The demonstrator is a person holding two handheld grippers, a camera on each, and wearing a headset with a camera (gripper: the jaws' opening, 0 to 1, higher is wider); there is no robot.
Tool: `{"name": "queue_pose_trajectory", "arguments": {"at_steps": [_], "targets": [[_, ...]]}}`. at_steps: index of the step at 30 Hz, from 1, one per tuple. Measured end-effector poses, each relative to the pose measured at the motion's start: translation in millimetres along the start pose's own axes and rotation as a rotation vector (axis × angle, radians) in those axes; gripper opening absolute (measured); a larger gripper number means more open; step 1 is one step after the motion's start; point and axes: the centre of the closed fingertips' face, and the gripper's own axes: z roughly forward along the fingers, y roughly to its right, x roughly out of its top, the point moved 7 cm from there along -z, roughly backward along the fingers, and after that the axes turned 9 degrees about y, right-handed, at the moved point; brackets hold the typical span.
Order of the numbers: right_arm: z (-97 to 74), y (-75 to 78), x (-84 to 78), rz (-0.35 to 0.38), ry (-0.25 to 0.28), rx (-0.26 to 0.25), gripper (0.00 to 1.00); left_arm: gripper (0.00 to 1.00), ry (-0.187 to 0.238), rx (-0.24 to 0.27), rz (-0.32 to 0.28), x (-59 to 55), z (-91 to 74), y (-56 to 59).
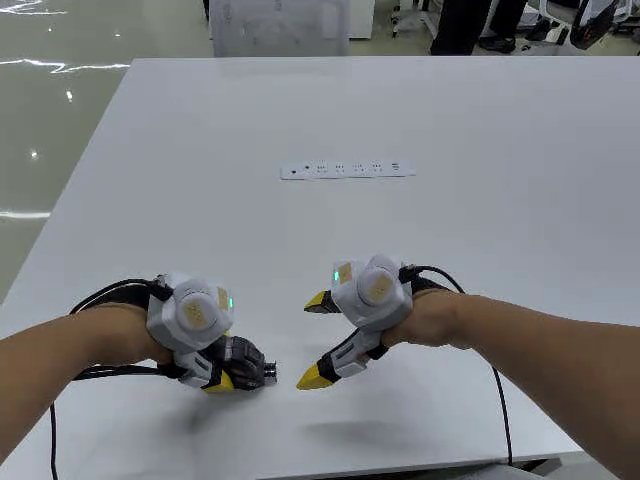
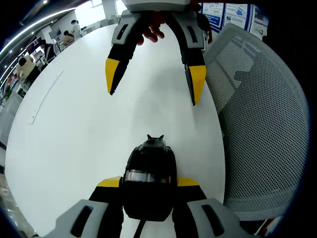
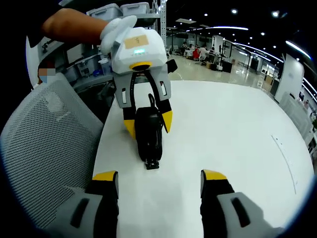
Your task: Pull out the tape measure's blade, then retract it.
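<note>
A black tape measure (image 1: 243, 361) rests on the white table (image 1: 330, 120) near its front edge. My left gripper (image 1: 232, 378) is shut on its case (image 2: 149, 181), and its metal hook tip (image 2: 155, 138) points toward my right gripper. The blade is wound inside the case. My right gripper (image 1: 313, 340) stands open a short way off, its yellow fingertips (image 2: 115, 74) facing the hook without touching it. In the right gripper view the tape measure (image 3: 148, 134) sits between the left gripper's yellow fingertips (image 3: 167, 120), with my own gripper (image 3: 160, 177) wide apart below it.
A white power strip (image 1: 347, 170) lies flat near the table's middle. A grey mesh chair (image 2: 262, 129) stands close behind the table's front edge. Black cables (image 1: 110, 292) trail from both grippers. Shelving with bins (image 3: 106, 12) and distant people fill the background.
</note>
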Motion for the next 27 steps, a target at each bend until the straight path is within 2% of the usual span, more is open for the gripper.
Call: {"name": "queue_pose_trajectory", "arguments": {"at_steps": [4, 6, 10, 12, 15, 20, 22, 25, 27], "targets": [[8.7, -3.1, -2.2, -0.020, -0.016, 0.018, 0.61, 0.34, 0.000, 0.004, 0.000, 0.6, 0.0, 0.3], [15.2, -3.3, -4.3, -0.031, -0.021, 0.019, 0.56, 0.34, 0.003, 0.012, 0.007, 1.2, 0.2, 1.3], [27.8, -6.5, -5.2, -0.009, -0.010, 0.019, 0.51, 0.34, 0.016, 0.022, 0.000, 1.0, -0.1, 0.5], [34.0, -8.1, -10.0, -0.056, -0.040, 0.031, 0.50, 0.34, 0.012, 0.019, 0.000, 1.7, 0.8, -0.3], [40.2, -12.9, -11.9, -0.057, -0.056, 0.051, 0.42, 0.34, 0.010, 0.017, 0.002, 1.7, -0.1, -0.2], [48.8, -13.1, -18.1, -0.030, -0.065, 0.032, 0.33, 0.34, 0.036, 0.025, -0.013, 1.1, -0.6, -0.2], [51.8, -12.7, -20.3, -0.043, -0.074, 0.022, 0.32, 0.34, 0.038, 0.028, -0.010, 1.2, -0.5, 0.3], [56.6, -13.0, -19.5, -0.043, -0.074, 0.030, 0.30, 0.34, 0.039, 0.027, -0.010, 1.4, -0.6, 0.5], [59.8, -14.0, -18.8, -0.058, -0.078, 0.039, 0.25, 0.34, 0.040, 0.025, -0.010, 1.4, -0.4, 0.2]]}}
